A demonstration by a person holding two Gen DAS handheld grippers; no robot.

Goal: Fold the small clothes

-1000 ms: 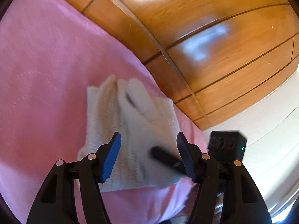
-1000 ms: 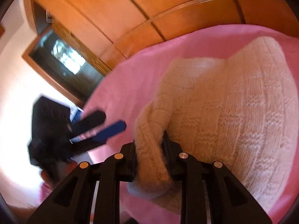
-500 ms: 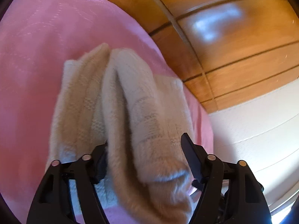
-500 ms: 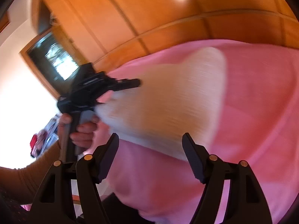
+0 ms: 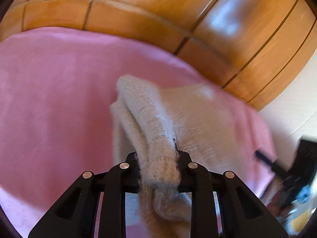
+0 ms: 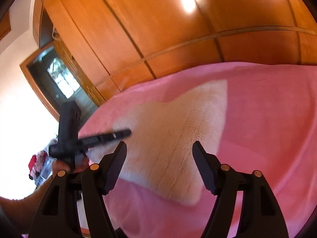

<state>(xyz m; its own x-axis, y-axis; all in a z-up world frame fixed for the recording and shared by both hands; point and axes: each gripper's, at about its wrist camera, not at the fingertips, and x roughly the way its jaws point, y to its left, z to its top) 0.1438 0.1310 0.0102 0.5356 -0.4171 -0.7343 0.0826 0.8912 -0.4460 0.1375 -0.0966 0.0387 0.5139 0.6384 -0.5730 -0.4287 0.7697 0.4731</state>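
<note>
A cream knitted garment (image 5: 200, 119) lies on the pink blanket (image 5: 55, 103). My left gripper (image 5: 158, 168) is shut on a bunched fold of the garment and holds that fold raised, with the rest trailing away from the jaws. In the right wrist view the garment (image 6: 174, 136) lies flat on the blanket (image 6: 267, 119). My right gripper (image 6: 159, 158) is open and empty just above its near edge. The left gripper also shows in the right wrist view (image 6: 111, 135), at the garment's left edge. The right gripper shows blurred in the left wrist view (image 5: 265, 158).
Orange wooden wardrobe doors (image 6: 178, 29) stand behind the bed. A dark framed window or mirror (image 6: 61, 79) is at the left. The blanket's near edge drops off at the left of the right wrist view. A white wall (image 5: 293, 109) is to the right of the left wrist view.
My left gripper has closed on a fold of the garment and swung round. My right gripper, shut on the garment a second ago, has let go and pulled back.
</note>
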